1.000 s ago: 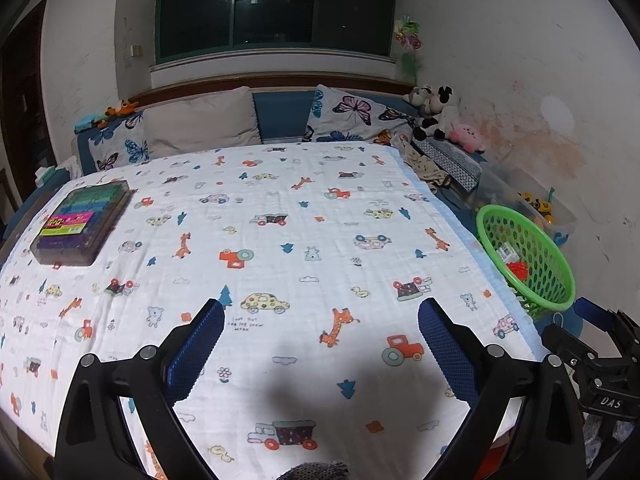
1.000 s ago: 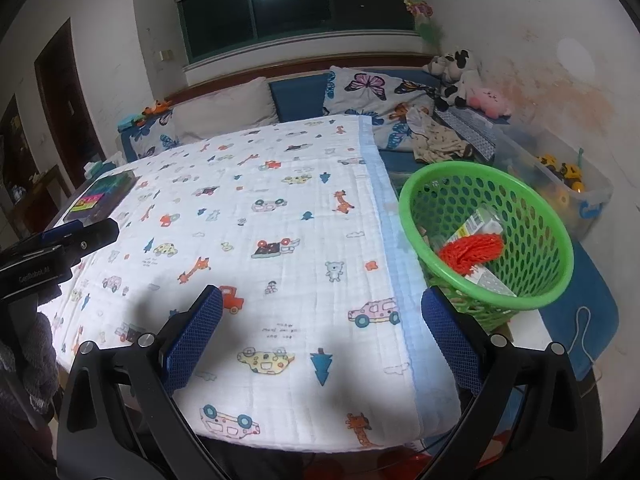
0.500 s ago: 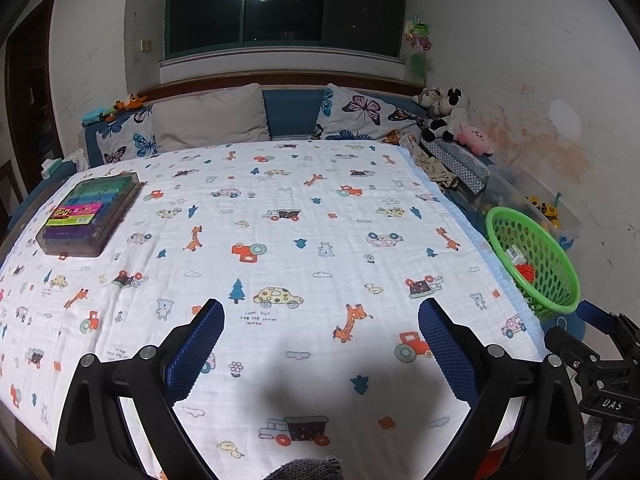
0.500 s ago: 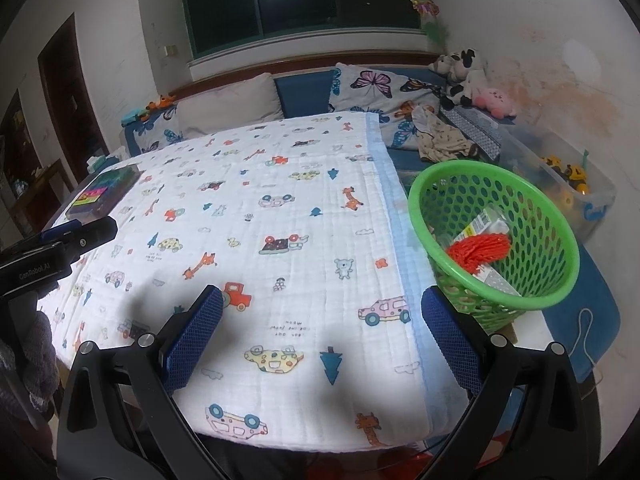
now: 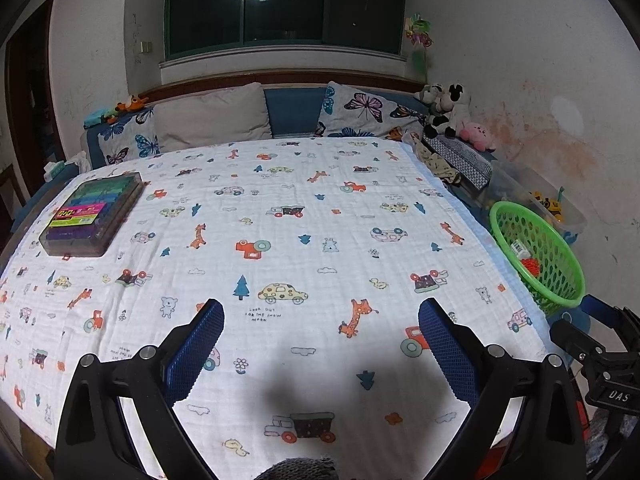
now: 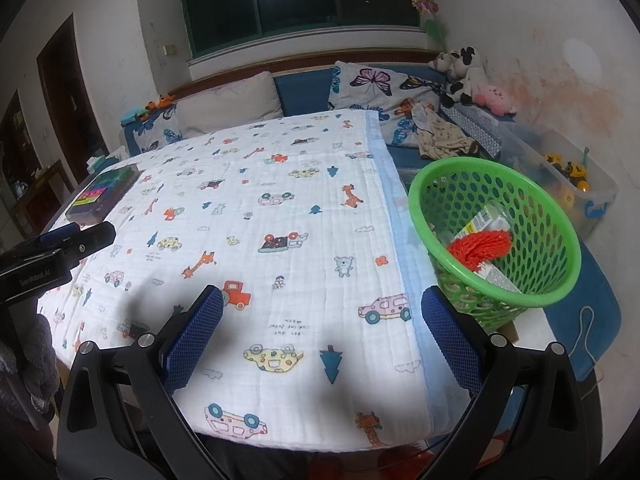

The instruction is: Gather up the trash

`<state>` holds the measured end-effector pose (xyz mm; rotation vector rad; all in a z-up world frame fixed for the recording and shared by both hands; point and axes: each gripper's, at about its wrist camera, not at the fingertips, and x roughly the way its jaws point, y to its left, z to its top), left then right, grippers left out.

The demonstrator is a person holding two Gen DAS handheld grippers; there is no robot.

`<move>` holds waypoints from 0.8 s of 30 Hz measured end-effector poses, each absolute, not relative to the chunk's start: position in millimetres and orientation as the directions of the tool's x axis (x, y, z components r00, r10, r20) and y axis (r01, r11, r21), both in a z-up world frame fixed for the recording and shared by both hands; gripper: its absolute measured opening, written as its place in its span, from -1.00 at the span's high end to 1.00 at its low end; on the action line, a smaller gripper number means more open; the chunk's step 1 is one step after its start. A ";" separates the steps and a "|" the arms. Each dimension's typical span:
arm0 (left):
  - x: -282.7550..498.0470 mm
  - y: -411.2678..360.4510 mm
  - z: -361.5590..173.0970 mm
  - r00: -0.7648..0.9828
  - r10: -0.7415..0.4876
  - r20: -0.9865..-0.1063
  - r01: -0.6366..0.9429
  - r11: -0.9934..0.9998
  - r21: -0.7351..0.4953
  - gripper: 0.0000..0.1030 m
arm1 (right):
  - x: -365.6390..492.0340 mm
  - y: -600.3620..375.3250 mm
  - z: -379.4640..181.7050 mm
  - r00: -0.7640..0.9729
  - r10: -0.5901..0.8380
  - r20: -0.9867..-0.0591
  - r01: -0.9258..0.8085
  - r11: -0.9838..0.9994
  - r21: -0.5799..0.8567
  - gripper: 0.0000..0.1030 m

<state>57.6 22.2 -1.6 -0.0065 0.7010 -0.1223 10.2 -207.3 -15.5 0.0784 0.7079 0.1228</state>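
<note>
Right wrist view shows the right gripper (image 6: 322,330) with its blue pads spread wide and nothing between them, hanging over the near edge of the printed blanket (image 6: 280,216); the green basket (image 6: 556,292) sits at about 2 o'clock, just off the blanket's right edge, tilted toward the bed, likely so trash drops in easily. An orange mesh wad (image 6: 478,248) and a carton wrapper (image 6: 486,218) already lie inside it. Over the blanket's near middle the left gripper (image 5: 320,344) is likewise agape and empty; apart from a coloured box (image 5: 94,214) at 10 o'clock I see no loose trash, so collecting looks nearly finished.
</note>
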 end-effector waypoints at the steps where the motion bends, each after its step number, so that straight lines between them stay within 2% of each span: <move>1: 57.4 22.2 -2.0 0.757 -0.114 -0.644 0.111 0.993 -0.046 -0.84 | 10.2 -207.3 -15.5 0.753 0.139 -0.643 -0.086 0.990 0.113 -0.91; 24: 57.5 27.5 -8.7 0.750 -0.099 -0.654 0.102 0.994 -0.033 -0.84 | 11.5 -205.4 -17.3 0.747 0.147 -0.648 -0.094 0.989 0.116 -0.91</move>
